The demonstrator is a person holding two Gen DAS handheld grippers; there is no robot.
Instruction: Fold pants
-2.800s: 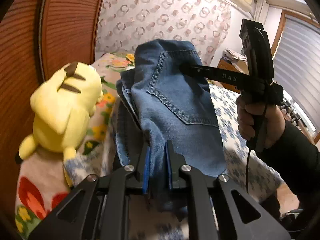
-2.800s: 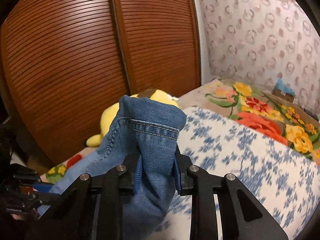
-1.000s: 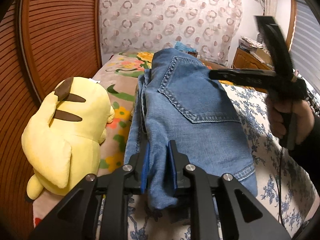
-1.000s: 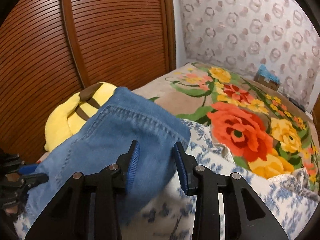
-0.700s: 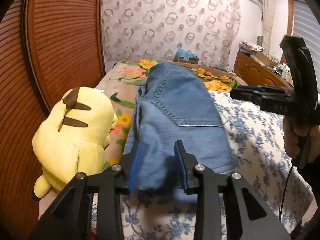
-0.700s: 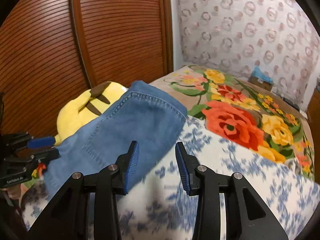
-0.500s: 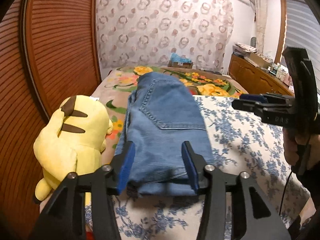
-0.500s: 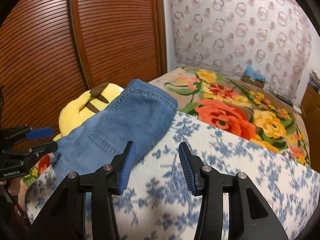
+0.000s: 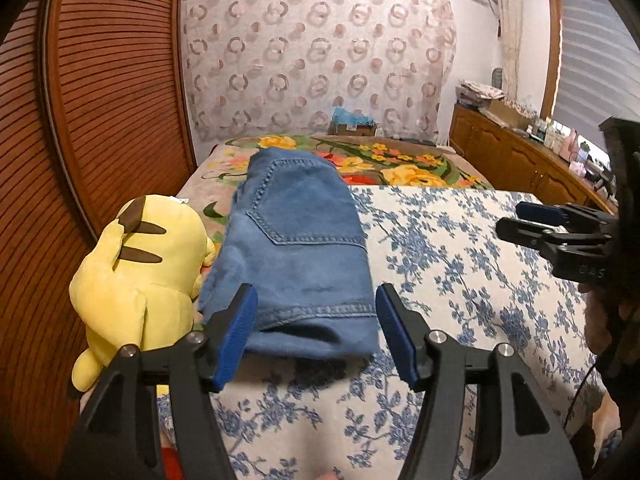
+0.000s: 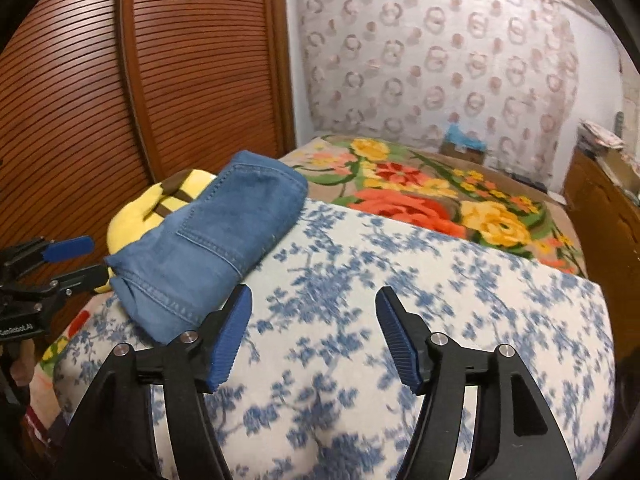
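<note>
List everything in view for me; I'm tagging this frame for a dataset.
folded jeans: one, blue denim, on the bed beside the plush toy
plush toy: one, yellow with brown stripes, at the bed's edge by the doors
quilt: one, white with blue flowers, on the bed
blanket: one, floral, far end of bed
louvred doors: brown, beside the bed
cabinet: wooden, along the wall
left tool: open, nothing gripped
right tool: open, over quilt
</note>
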